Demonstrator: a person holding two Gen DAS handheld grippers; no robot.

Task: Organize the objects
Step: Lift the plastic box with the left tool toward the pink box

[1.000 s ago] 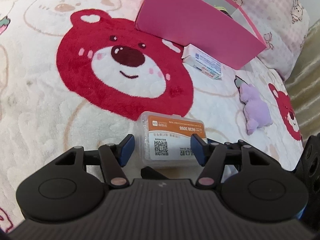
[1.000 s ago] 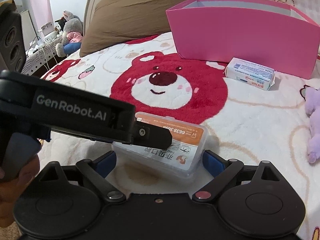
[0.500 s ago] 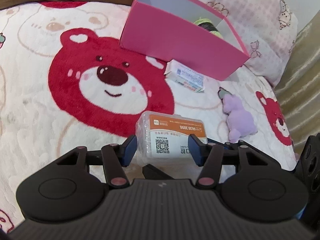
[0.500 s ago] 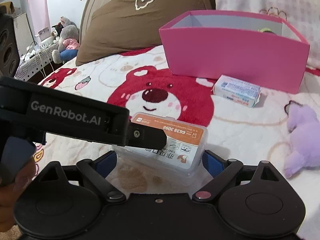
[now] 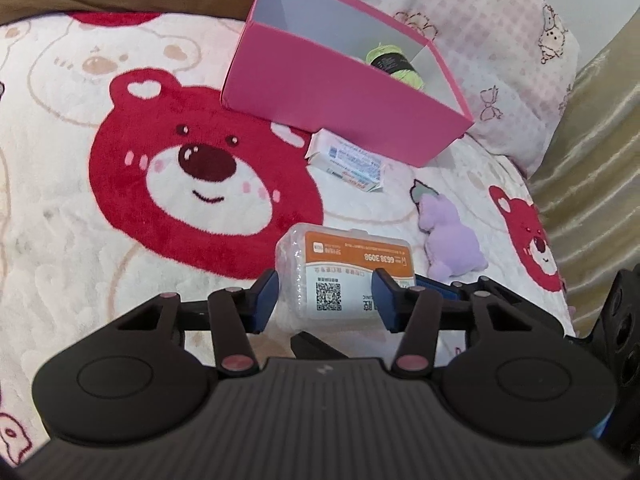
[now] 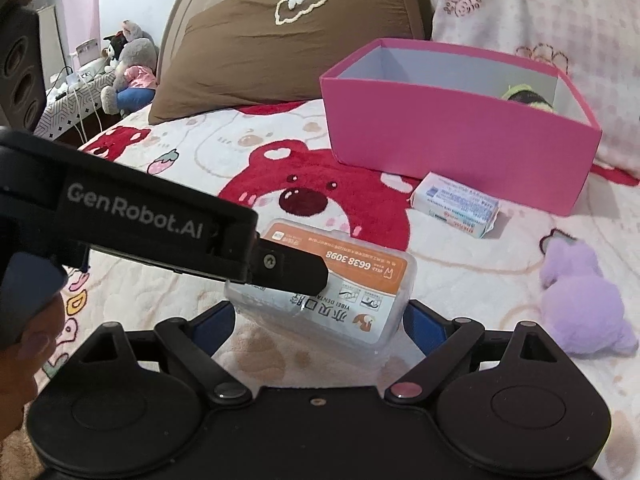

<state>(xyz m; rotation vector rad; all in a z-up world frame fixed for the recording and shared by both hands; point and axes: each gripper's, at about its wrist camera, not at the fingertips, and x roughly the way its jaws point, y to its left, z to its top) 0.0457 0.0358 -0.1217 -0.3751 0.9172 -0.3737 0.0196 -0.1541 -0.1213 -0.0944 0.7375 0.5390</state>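
A clear plastic box with an orange label [image 5: 344,276] is gripped between both grippers and held above the bear blanket. My left gripper [image 5: 326,300] is shut on its short sides; it crosses the right wrist view as a black bar [image 6: 160,232]. My right gripper [image 6: 320,320] is shut on the same box [image 6: 352,280] from the other direction. A pink open box [image 5: 340,92] stands at the back with a green-and-black item [image 5: 394,60] inside. A white tissue pack [image 5: 348,160] lies in front of it and a purple plush toy [image 5: 452,240] to the right.
The bed is covered by a white blanket with a red bear face [image 5: 200,176]. A brown pillow [image 6: 280,48] and a pink patterned pillow [image 5: 500,52] lie behind the pink box. Plush toys [image 6: 128,68] sit on a side table far left.
Both grippers have closed on the plastic box and lifted it off the blanket. The view has risen, so the inside of the pink box now shows.
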